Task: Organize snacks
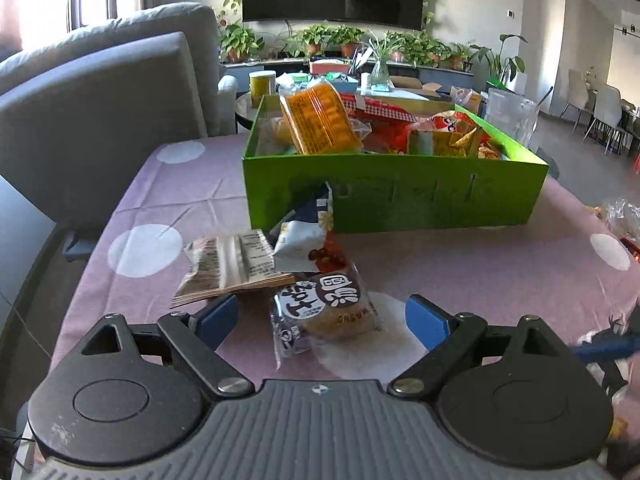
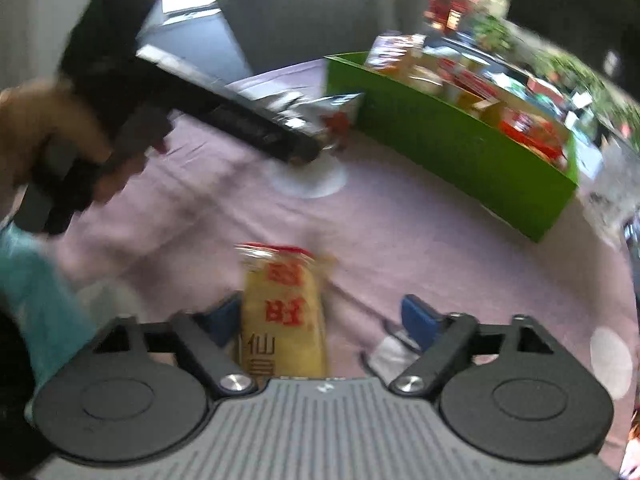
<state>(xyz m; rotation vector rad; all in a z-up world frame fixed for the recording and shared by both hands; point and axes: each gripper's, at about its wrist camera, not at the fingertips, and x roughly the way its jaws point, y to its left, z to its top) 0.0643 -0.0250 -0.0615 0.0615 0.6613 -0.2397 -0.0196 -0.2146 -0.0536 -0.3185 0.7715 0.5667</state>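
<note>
Left tongs (image 1: 322, 316), jaws wide, astride a bun packet (image 1: 324, 314) at lower centre of the pink tabletop (image 1: 460, 264). Right tongs (image 2: 320, 320), also open, around a blurred yellow cracker pack (image 2: 282, 316). Green box (image 1: 396, 200) of snacks at upper centre.

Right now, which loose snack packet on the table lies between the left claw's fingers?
The round brown pastry in clear wrapper; the striped and white-blue packets lie farther off.

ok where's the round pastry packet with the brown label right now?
Left wrist view: the round pastry packet lies on the pink tablecloth between the open left gripper fingers, just in front of the white-and-navy snack bag.
</note>
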